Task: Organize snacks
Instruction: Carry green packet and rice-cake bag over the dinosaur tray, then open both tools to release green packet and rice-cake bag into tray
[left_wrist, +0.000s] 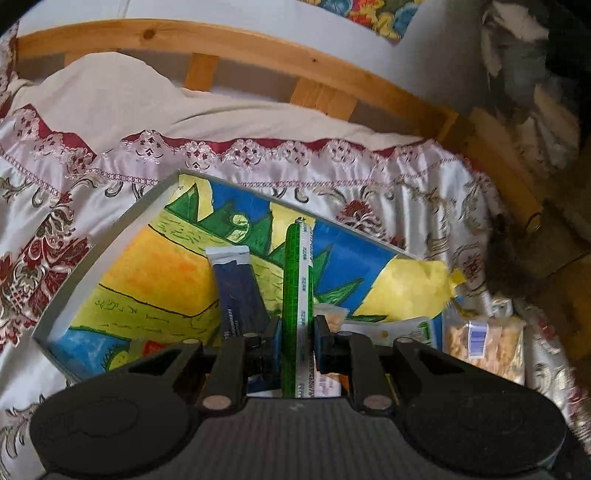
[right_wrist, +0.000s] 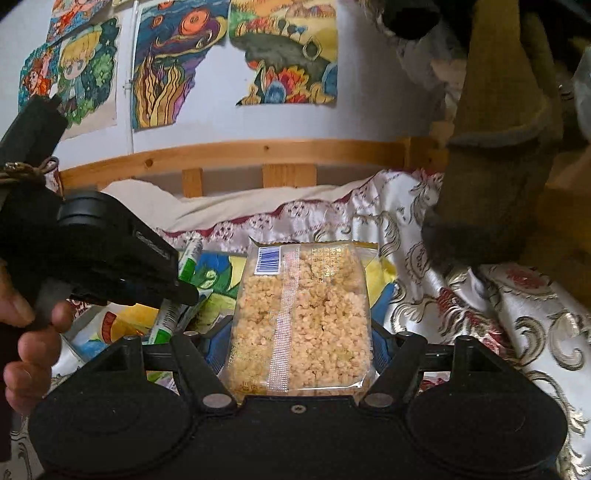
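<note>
Both claws are loaded! The left claw (left_wrist: 297, 341) pinches a green packet (left_wrist: 296, 295) edge-on above the tray (left_wrist: 107, 243), where a blue packet (left_wrist: 240, 291) already lies. The right claw (right_wrist: 299, 343) clamps the rice-crisp pack (right_wrist: 301, 317) just beside the tray. I'd call it midway, with neither packet placed. Only the right view shows the wall drawings (right_wrist: 177, 62).

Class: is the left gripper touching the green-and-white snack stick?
Touching. The left wrist view shows the left gripper with both jaws pressed against the thin green-and-white snack stick, no gap showing.
</note>
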